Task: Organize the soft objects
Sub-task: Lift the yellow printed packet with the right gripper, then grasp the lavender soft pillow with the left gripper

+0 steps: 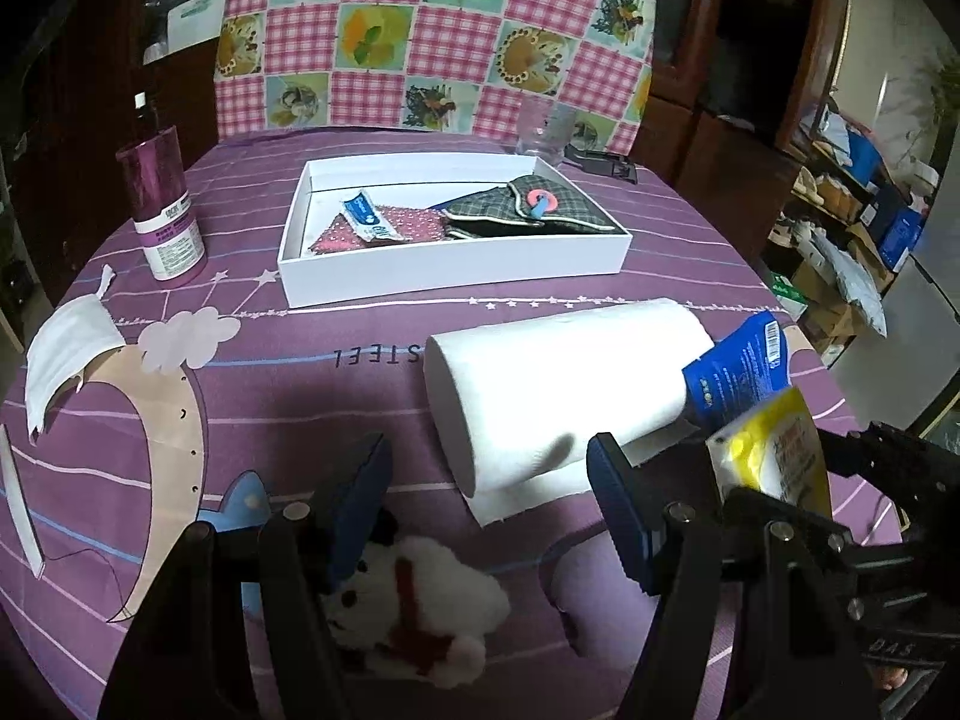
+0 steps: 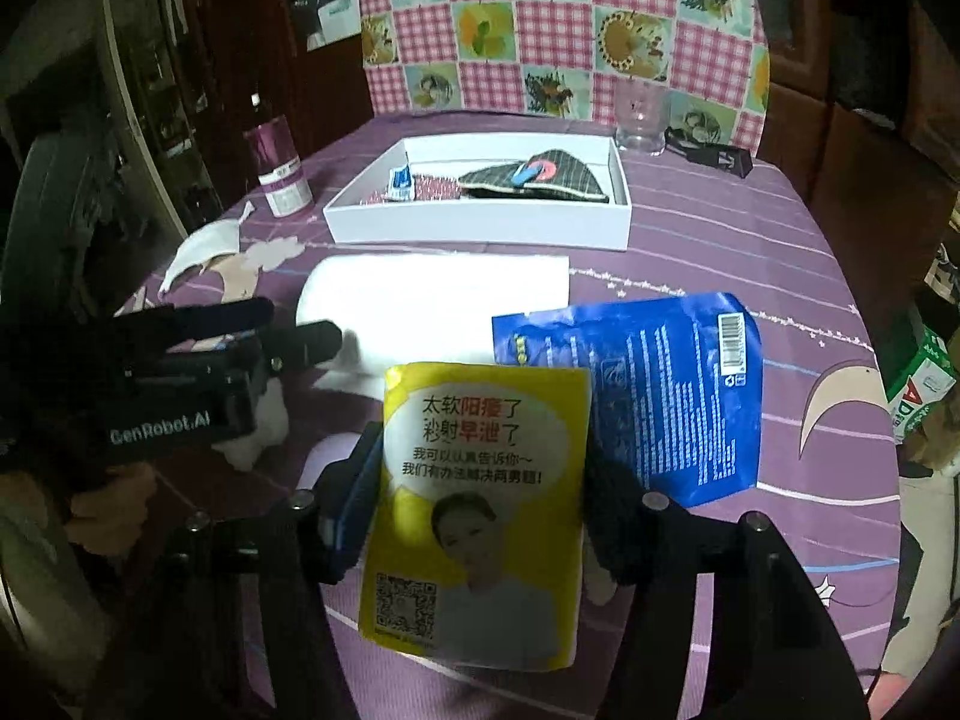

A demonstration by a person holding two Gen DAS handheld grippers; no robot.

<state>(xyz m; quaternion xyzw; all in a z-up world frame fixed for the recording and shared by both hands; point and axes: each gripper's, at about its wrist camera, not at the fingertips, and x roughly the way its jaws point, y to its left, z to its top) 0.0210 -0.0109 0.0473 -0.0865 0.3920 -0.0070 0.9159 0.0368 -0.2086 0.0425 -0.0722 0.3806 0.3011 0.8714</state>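
The right hand-held gripper [image 2: 480,516] is clamping a yellow tissue packet [image 2: 480,510] between its jaws, the packet standing upright with its long axis running away from the wrist toward the white box [image 2: 480,228] at the far side of the counter [image 2: 750,252]. The box is lying straight ahead of that hand-held gripper, beyond the paper roll [image 2: 432,300] and the blue pouch [image 2: 648,384], which are sitting between them; its long side is running left to right. It is already holding a plaid pouch [image 1: 528,210] and a pink dotted cloth [image 1: 384,228]. The left hand-held gripper [image 1: 486,498] is hovering with jaws wide and nothing between them, just above a white plush toy [image 1: 414,600], which is lying below and near its left finger. In my judgement the right arm is the better placed for the box, needing a forward carry over the roll.
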